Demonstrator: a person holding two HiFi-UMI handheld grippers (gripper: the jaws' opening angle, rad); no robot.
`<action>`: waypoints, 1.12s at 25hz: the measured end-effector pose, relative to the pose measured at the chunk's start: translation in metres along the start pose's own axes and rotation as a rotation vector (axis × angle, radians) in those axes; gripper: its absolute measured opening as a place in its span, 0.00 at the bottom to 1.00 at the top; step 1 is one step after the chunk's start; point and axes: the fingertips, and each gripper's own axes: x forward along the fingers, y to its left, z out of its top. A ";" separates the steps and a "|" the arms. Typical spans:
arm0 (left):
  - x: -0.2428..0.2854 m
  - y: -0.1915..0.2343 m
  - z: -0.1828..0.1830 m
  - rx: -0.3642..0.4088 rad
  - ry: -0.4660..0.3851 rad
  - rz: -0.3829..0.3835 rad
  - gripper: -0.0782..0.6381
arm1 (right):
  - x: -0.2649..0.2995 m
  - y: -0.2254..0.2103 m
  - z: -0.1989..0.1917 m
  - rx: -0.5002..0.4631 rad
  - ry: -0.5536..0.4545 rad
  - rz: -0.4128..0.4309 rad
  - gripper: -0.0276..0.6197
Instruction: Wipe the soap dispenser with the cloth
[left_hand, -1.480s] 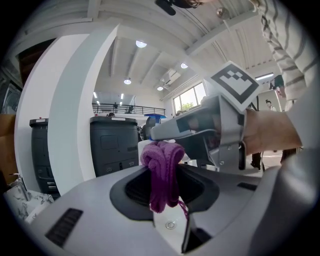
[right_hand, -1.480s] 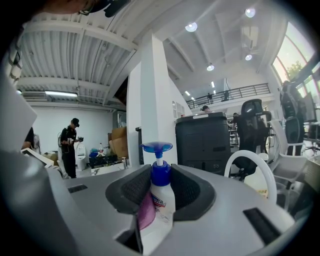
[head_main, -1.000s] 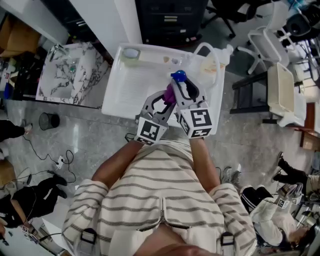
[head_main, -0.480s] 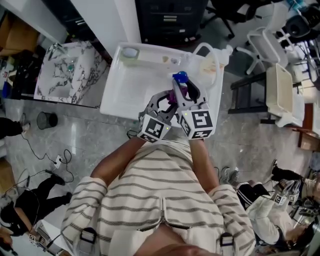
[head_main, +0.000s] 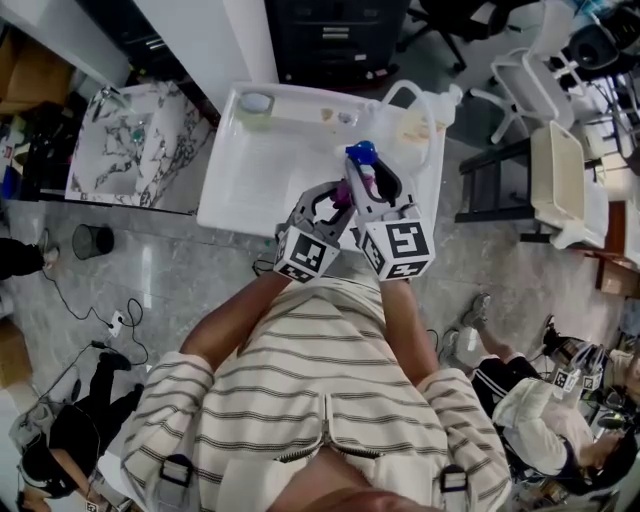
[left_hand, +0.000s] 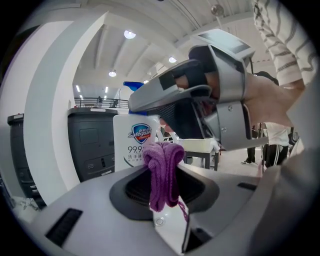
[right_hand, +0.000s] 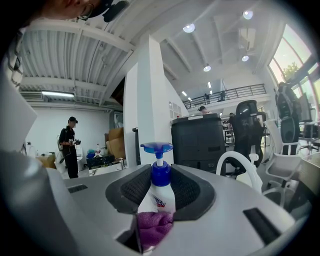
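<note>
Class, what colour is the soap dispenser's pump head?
Blue pump head; clearest in right gripper view.

Setting: open-plan lab or office hall. Evidence:
- high ribbed ceiling with round lights
- mezzanine railing
- black swivel chair
- dark cabinet
- cardboard boxes
- grey stone floor with loose cables and a waste bin
- marble-patterned sink unit beside the white worktop
- a person standing by

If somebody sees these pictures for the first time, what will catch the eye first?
The white soap dispenser with its blue pump stands out, gripped upright by the right tool over the white tray. Then the purple cloth, bunched in the left tool, close against the bottle.
</note>
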 end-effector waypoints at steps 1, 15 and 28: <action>0.000 0.000 -0.002 0.001 0.002 0.002 0.28 | -0.001 0.000 0.000 0.001 0.000 0.000 0.25; -0.013 0.004 -0.019 -0.015 0.044 0.037 0.28 | -0.009 0.001 0.002 0.017 -0.021 0.005 0.25; -0.031 0.019 -0.015 -0.070 0.026 0.101 0.28 | -0.012 0.000 0.002 0.022 -0.026 0.003 0.25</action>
